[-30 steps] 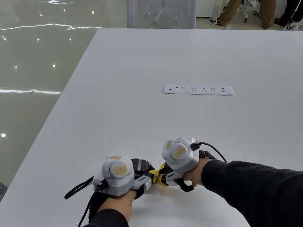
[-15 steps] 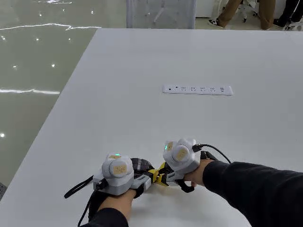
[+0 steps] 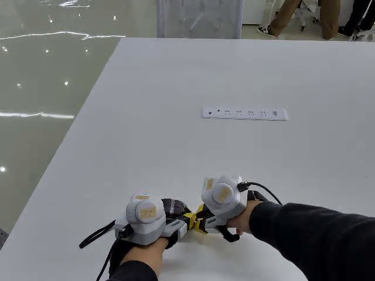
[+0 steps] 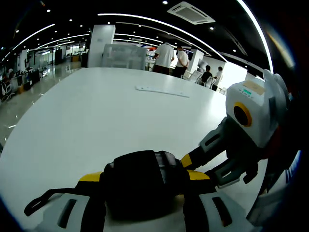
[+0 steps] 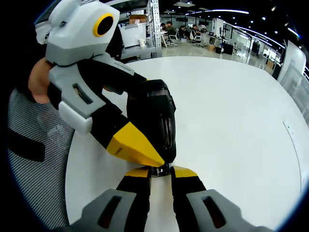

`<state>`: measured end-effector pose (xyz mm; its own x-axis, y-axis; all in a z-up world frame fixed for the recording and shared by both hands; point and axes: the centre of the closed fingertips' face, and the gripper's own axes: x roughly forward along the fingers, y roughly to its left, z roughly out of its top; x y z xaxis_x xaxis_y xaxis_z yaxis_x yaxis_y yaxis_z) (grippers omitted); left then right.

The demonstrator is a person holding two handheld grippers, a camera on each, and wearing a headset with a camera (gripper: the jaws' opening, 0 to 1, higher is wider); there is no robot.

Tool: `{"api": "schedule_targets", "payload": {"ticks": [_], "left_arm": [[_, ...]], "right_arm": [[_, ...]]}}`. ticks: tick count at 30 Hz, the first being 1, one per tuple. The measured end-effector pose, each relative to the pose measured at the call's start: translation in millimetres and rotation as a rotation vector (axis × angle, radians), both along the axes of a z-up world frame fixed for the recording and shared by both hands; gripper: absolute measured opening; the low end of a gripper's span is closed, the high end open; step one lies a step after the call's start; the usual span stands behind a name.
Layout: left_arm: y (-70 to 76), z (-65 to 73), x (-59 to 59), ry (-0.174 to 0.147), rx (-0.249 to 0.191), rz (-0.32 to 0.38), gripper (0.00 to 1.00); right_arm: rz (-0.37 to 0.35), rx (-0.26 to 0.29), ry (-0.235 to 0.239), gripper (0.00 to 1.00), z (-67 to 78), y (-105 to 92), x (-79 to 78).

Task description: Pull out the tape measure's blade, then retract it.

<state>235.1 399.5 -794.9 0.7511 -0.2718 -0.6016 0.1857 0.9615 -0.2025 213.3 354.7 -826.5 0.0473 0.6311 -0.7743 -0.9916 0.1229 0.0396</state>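
Observation:
The black tape measure (image 3: 174, 206) lies at the near edge of the white table (image 3: 176, 117). My left gripper (image 3: 181, 212) is shut on its body. In the left gripper view the case (image 4: 145, 181) sits between my yellow-tipped fingers (image 4: 89, 177). From the right, my right gripper (image 3: 200, 218) meets it. In the right gripper view its two yellow fingertips (image 5: 183, 172) are pinched together on the small metal blade tip (image 5: 159, 170) at the mouth of the case (image 5: 157, 118). No length of blade shows outside the case.
A white power strip (image 3: 245, 113) lies flat in the middle of the table. A black strap (image 3: 96, 233) trails left from the left gripper. The table's left edge (image 3: 70, 143) drops to a glossy floor. People (image 3: 299, 12) stand beyond the far edge.
Both grippers keep nearly the same pose on the tape measure; only the head view has shifted a little.

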Motion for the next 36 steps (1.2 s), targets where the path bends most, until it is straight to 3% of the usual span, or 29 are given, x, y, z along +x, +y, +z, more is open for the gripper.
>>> {"api": "schedule_targets", "payload": {"ticks": [4, 9, 10, 13, 14, 16, 18, 19, 23, 25, 26, 28, 31, 34, 36], "left_arm": [[-0.2, 0.1, -1.3, 0.033, -0.037, -0.04, 0.62], [-0.2, 1.5, -3.3, 0.064, -0.068, -0.089, 0.6], [-0.2, 2.7, -3.3, 0.058, -0.065, -0.101, 0.6], [1.4, 7.4, -3.0, 0.049, -0.049, -0.134, 0.6], [1.8, 8.8, -2.7, 0.047, -0.052, -0.14, 0.6], [0.2, 12.6, -2.3, 0.039, -0.07, -0.168, 0.64], [-6.2, 19.0, -4.7, 0.03, -0.122, -0.213, 0.66], [-3.5, 18.9, -4.5, 0.025, -0.112, -0.22, 0.68], [0.7, 21.3, -8.4, 0.002, -0.086, -0.28, 0.91], [-0.1, 25.3, -11.4, -0.022, -0.1, -0.315, 1.0], [-1.7, 31.5, -13.3, -0.056, -0.124, -0.34, 1.0], [6.2, 33.9, -14.5, -0.094, -0.094, -0.357, 1.0], [15.7, 32.2, -19.6, -0.08, -0.092, -0.365, 1.0], [23.8, 35.8, -25.7, -0.1, -0.115, -0.374, 1.0], [33.0, 36.9, -30.3, -0.11, -0.098, -0.363, 1.0]], "right_arm": [[0.033, -0.013, -0.035, 0.13, -0.9, 2.3, -0.8], [-0.001, -0.014, -0.012, 0.15, -0.5, 0.0, 0.9], [-0.018, -0.016, -0.003, 0.17, -0.4, -1.4, 1.7], [-0.035, 0.012, -0.053, 0.22, 7.7, -5.1, 9.3], [-0.042, 0.013, -0.043, 0.24, 8.6, -6.9, 8.5], [-0.05, 0.019, -0.056, 0.25, 11.7, -11.6, 9.1], [-0.071, 0.032, -0.063, 0.29, 14.6, -18.3, 9.1], [-0.085, 0.037, -0.063, 0.31, 15.5, -21.5, 8.5], [-0.123, 0.069, -0.056, 0.34, 23.7, -37.5, 0.1], [-0.129, 0.067, -0.06, 0.37, 25.1, -46.0, -3.9], [-0.138, 0.072, -0.065, 0.38, 27.6, -51.8, -6.0], [-0.155, 0.08, -0.07, 0.39, 30.7, -62.7, -8.8], [-0.189, 0.091, -0.082, 0.43, 35.9, -78.1, -11.2], [-0.239, 0.12, -0.088, 0.45, 44.7, -92.4, -13.0], [-0.268, 0.146, -0.099, 0.47, 54.0, -102.6, -16.1]]}}
